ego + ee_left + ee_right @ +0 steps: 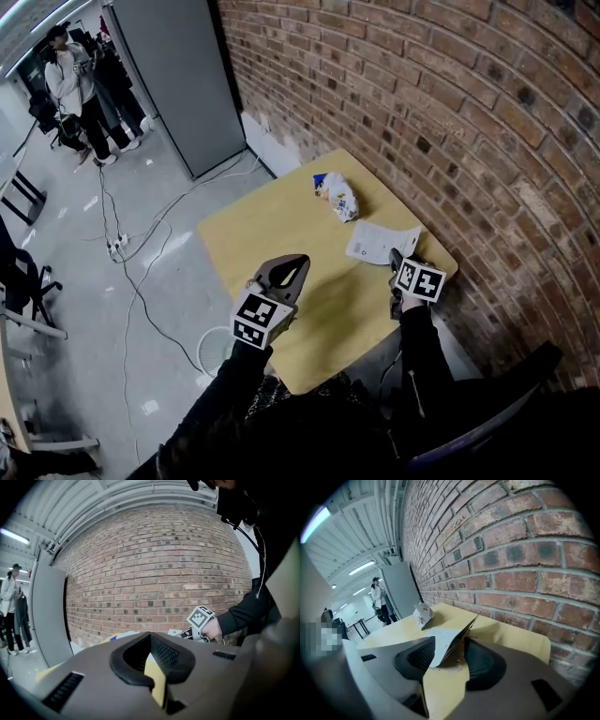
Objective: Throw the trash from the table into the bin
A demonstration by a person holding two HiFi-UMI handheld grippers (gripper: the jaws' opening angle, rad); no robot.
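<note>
On the yellow table (272,234) lie a crumpled white and blue wrapper (337,195) near the wall and a flat white printed paper (380,242). My right gripper (398,267) sits at that paper's near right corner. In the right gripper view the paper (443,646) stands tilted between the jaws of the right gripper (450,641), which are apart and not pressing it. The wrapper (423,614) lies beyond. My left gripper (286,272) hovers over the table's middle, tips together and empty. The left gripper (150,637) looks toward the brick wall.
A brick wall (450,112) runs along the table's far and right sides. A grey cabinet (173,75) stands at the back left. Cables (131,272) trail over the floor. People (80,89) stand far off. No bin shows in any view.
</note>
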